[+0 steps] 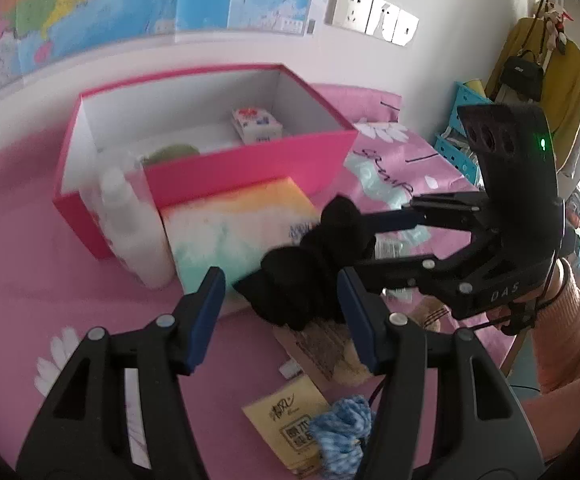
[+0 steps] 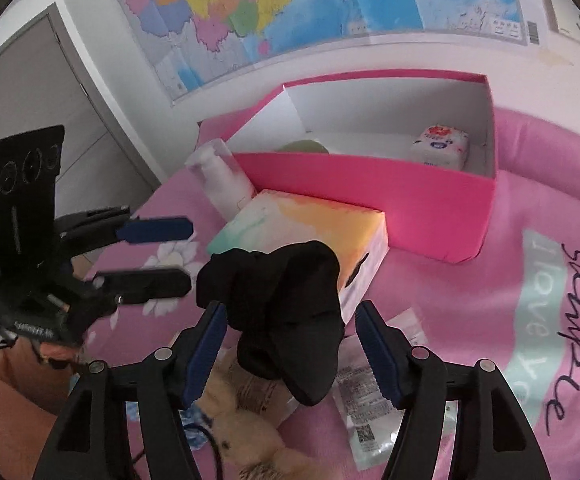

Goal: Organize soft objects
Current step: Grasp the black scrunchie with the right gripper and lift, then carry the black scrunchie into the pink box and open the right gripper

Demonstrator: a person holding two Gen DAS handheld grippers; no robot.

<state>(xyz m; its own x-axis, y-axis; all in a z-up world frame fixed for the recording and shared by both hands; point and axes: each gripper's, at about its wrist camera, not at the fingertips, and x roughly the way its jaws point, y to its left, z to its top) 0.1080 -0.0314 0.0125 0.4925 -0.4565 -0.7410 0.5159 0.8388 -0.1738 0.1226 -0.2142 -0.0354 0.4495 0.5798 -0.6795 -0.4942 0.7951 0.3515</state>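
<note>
we saw a crumpled black fabric sock between the blue pads of our right hand-held gripper, untouched. both it and our left hand-held gripper stood parted, gripping nothing, near the open pink cardboard box.

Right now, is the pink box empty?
No, the pink box already holds a white packet and something green.

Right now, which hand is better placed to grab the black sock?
Right, probably. The right tongs stand open with the sock between their pads; the left tongs, also open, stop just short of its side.
</note>
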